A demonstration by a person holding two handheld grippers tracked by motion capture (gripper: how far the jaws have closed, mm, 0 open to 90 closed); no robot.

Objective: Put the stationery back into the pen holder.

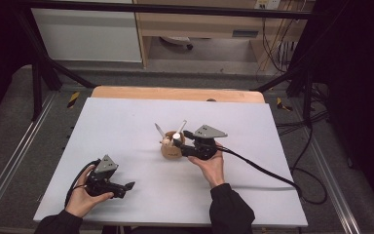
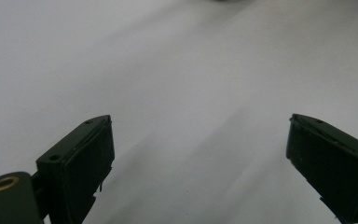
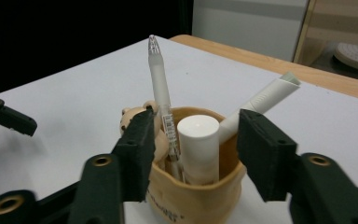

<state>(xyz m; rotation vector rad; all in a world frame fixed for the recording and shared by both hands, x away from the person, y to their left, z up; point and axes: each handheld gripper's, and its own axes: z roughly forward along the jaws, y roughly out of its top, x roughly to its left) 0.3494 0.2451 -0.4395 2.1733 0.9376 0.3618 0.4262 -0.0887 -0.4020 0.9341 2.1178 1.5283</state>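
Two black hand-held grippers work over a pale grey table top [image 1: 126, 126], each in a hand with a dark sleeve. Nearest the person, at about seven o'clock on the table in the high view, the left gripper [image 1: 130, 185] rests low over the surface with its jaws spread wide. In the left gripper view nothing lies between its two black pads [image 2: 91, 156], just bare table.

Farther out, near the middle of the table, the right gripper [image 1: 176, 142] points toward nine o'clock at a small tan, soft-sided pen holder with a little bear figure on its rim [image 1: 171, 149]. In the right gripper view this gripper [image 3: 193, 140] has its jaws about half open, one on each side of a stubby white cylinder with a flat cap [image 3: 197, 149] standing upright in the holder [image 3: 191, 203]. The pads stand clear of the cylinder and grip nothing.

Beyond it, a frosted white pen with a clear tip [image 3: 160, 88] leans toward eleven o'clock, and a white tube with an angled end [image 3: 265, 100] leans toward two o'clock.
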